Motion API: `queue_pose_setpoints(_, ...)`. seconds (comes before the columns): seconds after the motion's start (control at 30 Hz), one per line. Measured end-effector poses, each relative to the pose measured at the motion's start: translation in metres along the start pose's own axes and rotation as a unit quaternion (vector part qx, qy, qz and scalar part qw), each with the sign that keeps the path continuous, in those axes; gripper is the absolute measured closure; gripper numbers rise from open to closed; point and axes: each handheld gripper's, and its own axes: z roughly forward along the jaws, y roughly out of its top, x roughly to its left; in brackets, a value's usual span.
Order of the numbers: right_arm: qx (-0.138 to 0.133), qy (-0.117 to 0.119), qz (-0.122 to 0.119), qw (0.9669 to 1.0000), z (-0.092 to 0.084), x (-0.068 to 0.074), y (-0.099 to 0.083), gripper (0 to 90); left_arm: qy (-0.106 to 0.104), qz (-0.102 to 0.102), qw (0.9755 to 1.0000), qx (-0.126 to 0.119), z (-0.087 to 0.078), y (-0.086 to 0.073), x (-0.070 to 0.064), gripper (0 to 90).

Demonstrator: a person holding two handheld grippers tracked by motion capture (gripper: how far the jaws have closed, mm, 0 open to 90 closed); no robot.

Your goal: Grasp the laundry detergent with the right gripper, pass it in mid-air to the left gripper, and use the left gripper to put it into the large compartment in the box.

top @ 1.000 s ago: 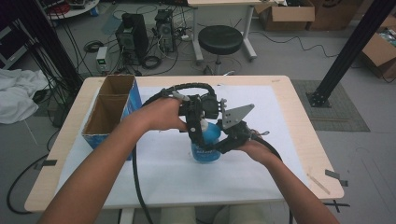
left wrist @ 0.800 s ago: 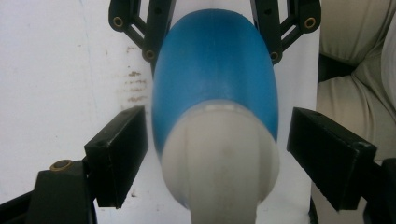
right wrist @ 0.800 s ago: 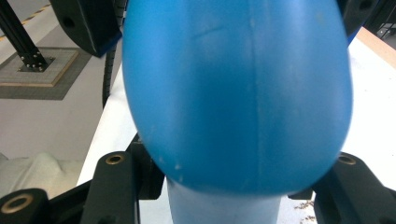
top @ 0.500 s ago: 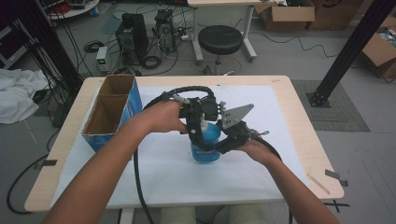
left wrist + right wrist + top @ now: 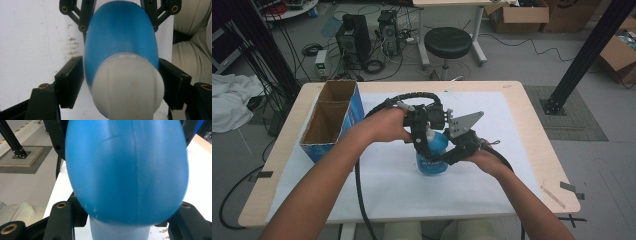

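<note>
- Blue bottle with a white cap stands upright on the white table.
- Right gripper clamps its body.
- Left gripper jaws, just closing, flank the cap end; contact unclear.

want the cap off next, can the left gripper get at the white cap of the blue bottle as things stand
Probably yes. The left gripper already straddles the white cap, its jaws having just been closing, nothing between them and it. The right gripper holds the blue bottle lower down, clear of the cap.
</note>
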Motion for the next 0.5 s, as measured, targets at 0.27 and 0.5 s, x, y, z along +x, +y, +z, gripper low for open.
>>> queue_pose_setpoints(0.27, -0.001, 0.001, 0.001, 1.0, 0.0006, 0.0003, 0.0003, 44.3, -0.001, 0.002, 1.0, 0.0, -0.0004, -0.0001, -0.0007, 31.3)
queue_pose_setpoints(0.5, 0.0, 0.003, 0.003, 1.0, 0.0005, 0.0004, 0.0002, 44.3, -0.003, 0.006, 1.0, -0.001, 0.0003, -0.0001, -0.0014, 33.3)
